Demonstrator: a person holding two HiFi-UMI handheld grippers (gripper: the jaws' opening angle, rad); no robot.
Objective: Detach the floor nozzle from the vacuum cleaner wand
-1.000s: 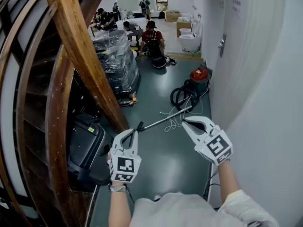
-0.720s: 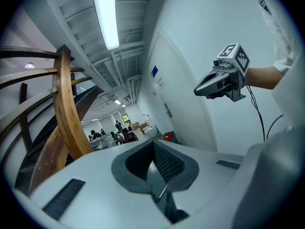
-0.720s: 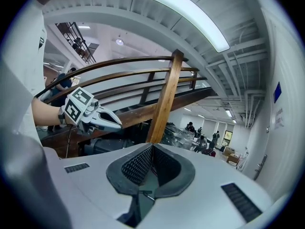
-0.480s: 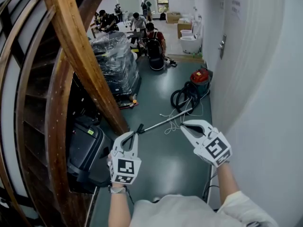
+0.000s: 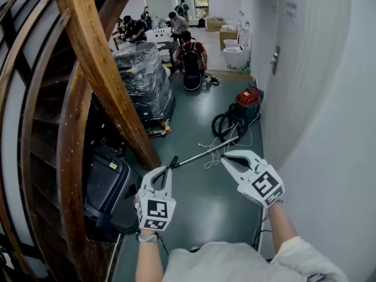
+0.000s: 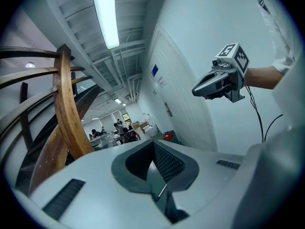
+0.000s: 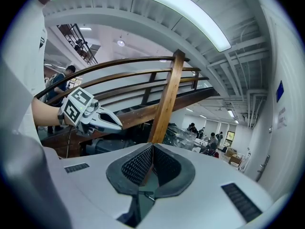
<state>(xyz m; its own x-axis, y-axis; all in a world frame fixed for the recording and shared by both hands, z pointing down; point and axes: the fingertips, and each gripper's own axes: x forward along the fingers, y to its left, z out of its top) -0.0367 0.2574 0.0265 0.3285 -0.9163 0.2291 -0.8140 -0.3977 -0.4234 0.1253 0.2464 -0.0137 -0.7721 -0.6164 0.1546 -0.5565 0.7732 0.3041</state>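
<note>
While a curved wooden stair rail (image 5: 100, 69) rises left of both claws, a red vacuum cleaner (image 5: 248, 97) sits on the floor (image 5: 205, 207) well beyond the right gripper (image 5: 224, 158). The thin metal wand (image 5: 202, 151) lies on the floor just past both claw tips, its black end (image 5: 173, 160) nearest the left gripper (image 5: 167, 168). Both claws are closed, holding nothing.

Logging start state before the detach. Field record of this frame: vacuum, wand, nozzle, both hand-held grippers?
vacuum: red, on floor by right wall
hose: black, coiled beside vacuum
wand: lying on floor
nozzle: dark, at wand's near end, looks attached
left hand-held gripper: shut, empty, in the air
right hand-held gripper: shut, empty, in the air
</note>
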